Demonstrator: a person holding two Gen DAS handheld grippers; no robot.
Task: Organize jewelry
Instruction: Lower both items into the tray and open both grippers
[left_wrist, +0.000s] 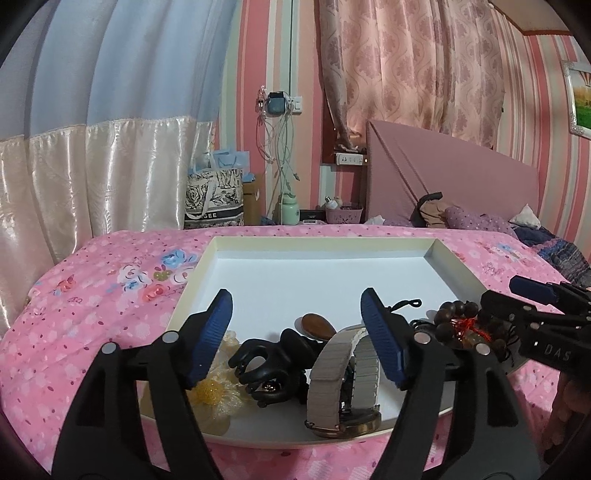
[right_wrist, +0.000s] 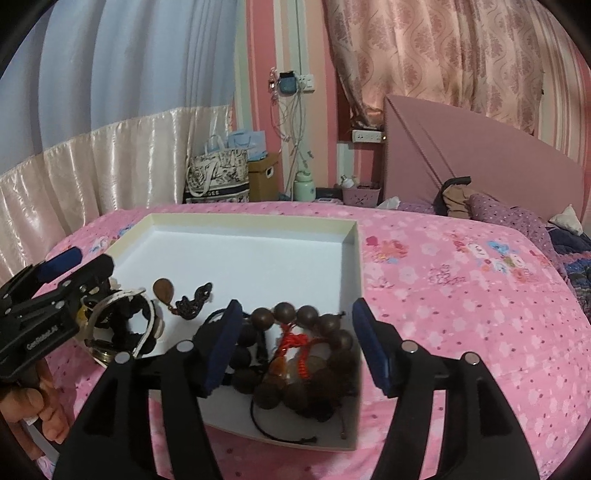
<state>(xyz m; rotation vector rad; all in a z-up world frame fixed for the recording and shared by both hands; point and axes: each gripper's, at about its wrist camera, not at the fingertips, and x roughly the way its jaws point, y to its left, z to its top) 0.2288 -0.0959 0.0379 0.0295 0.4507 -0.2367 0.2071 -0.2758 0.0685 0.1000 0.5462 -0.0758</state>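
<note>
Both tools hang open and empty over the near end of the white tray (left_wrist: 436, 254) on the bed, so the sorting looks barely begun. Going left to right, the left tool (left_wrist: 297, 338) brackets the black hair claw (left_wrist: 269, 363) and the grey-strapped watch (left_wrist: 341, 373); the right tool (right_wrist: 295, 345) straddles the wooden bead bracelet (right_wrist: 314, 354). Each next needs to drop lower and close.

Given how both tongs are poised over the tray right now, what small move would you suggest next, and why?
Probably lower the right tongs a little and close them on the wooden bead bracelet. They are open and already straddle it at the near corner of the white tray, whose far half lies bare. The left tongs, also open, hang over the grey-strapped watch.
</note>
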